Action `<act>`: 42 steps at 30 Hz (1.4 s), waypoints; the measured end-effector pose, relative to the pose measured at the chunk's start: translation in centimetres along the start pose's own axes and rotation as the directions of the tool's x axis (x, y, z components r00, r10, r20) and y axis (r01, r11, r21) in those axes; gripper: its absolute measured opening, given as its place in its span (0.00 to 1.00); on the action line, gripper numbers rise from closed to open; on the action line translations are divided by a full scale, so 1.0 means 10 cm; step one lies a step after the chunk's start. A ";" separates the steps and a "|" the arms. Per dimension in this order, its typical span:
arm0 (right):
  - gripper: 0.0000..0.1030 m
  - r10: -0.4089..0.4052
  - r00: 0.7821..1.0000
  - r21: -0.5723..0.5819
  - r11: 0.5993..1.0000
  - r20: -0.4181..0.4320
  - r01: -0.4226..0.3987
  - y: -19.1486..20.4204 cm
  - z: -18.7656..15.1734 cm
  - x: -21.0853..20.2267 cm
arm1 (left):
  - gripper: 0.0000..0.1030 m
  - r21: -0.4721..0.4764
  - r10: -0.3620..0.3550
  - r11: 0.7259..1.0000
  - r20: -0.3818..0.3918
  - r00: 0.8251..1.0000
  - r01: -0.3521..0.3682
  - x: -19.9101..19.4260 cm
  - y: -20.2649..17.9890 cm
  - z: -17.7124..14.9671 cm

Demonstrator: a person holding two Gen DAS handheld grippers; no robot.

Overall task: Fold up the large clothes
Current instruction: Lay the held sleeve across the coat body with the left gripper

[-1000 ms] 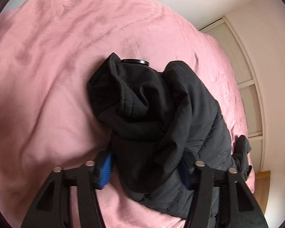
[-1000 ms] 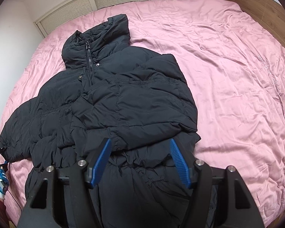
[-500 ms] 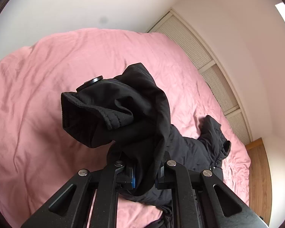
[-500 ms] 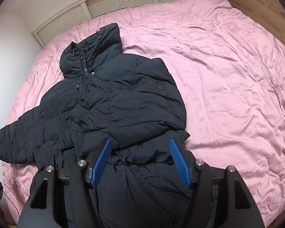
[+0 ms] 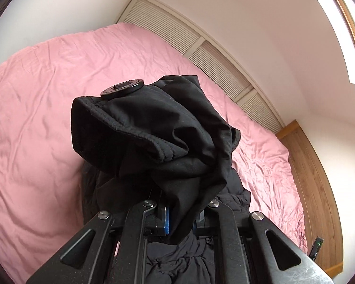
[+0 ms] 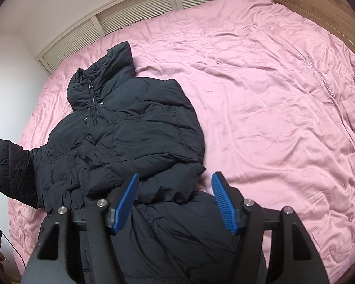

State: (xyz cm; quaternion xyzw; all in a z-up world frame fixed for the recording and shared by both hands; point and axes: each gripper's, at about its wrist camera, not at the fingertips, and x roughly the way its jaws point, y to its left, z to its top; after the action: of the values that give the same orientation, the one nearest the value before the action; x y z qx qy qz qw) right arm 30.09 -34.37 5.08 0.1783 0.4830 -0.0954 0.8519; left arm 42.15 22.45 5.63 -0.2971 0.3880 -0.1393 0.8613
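The left gripper [image 5: 181, 215] is clamping its jaws tight on the cuff end of the sleeve [image 5: 153, 137] of a black puffer jacket [image 6: 130, 142], holding it raised off the pink bedsheet [image 6: 272, 94], probably so the sleeve can be carried across the jacket's body as a fold. The jacket is lying front up on the bed, collar toward the slatted wall panels [image 6: 130, 7], its other sleeve seemingly already lying folded over the chest, while the right gripper [image 6: 175, 203] is hovering over the hem, jaws parted and holding nothing, perhaps placed there to steady the fabric
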 end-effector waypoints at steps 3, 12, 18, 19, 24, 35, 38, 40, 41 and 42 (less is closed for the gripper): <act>0.61 -0.014 1.000 0.022 1.000 0.004 0.014 -0.22 -0.01 -0.04 | 0.11 0.005 -0.004 1.000 -0.030 1.000 0.004 0.24 -0.17 -0.14; 0.61 -0.046 0.999 0.055 0.997 -0.016 0.047 -0.75 -0.15 -0.04 | 0.11 0.023 0.029 0.999 -0.117 0.993 -0.026 0.98 -0.54 -0.58; 0.61 -0.060 0.998 0.072 0.995 -0.028 0.062 -1.06 -0.21 -0.01 | 0.11 0.064 0.073 0.996 -0.162 0.984 -0.063 1.31 -0.78 -0.83; 0.61 -0.060 0.998 0.077 0.995 -0.029 0.062 -1.11 -0.22 0.00 | 0.11 0.073 0.080 0.995 -0.169 0.982 -0.068 1.37 -0.82 -0.87; 0.61 -0.062 0.997 0.084 0.994 -0.044 0.066 -1.30 -0.25 0.06 | 0.11 0.113 0.110 0.990 -0.200 0.974 -0.088 1.57 -0.98 -1.03; 0.61 -0.057 0.997 0.067 0.996 -0.061 0.061 -1.49 -0.29 0.18 | 0.12 0.170 0.192 0.974 -0.253 0.948 -0.152 1.92 -1.08 -1.41; 0.61 -0.060 0.996 0.058 0.996 -0.064 0.063 -1.50 -0.30 0.20 | 0.17 0.174 0.192 0.973 -0.256 0.947 -0.150 1.90 -1.07 -1.46; 0.61 -0.059 0.996 0.057 0.996 -0.065 0.063 -1.49 -0.30 0.20 | 0.17 0.180 0.188 0.973 -0.263 0.946 -0.144 1.90 -1.09 -1.50; 0.61 -0.058 0.996 0.058 0.996 -0.064 0.062 -1.49 -0.30 0.20 | 0.17 0.186 0.184 0.973 -0.268 0.946 -0.137 1.88 -1.09 -1.52; 0.61 -0.057 0.996 0.059 0.996 -0.064 0.061 -1.47 -0.30 0.20 | 0.17 0.198 0.180 0.972 -0.270 0.946 -0.128 1.86 -1.10 -1.54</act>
State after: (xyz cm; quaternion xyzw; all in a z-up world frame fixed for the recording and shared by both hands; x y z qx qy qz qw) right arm 23.81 -46.70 -1.14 0.1924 0.5111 -0.1296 0.8276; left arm 42.81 -1.16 -6.50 -0.1645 0.5164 -0.1470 0.8275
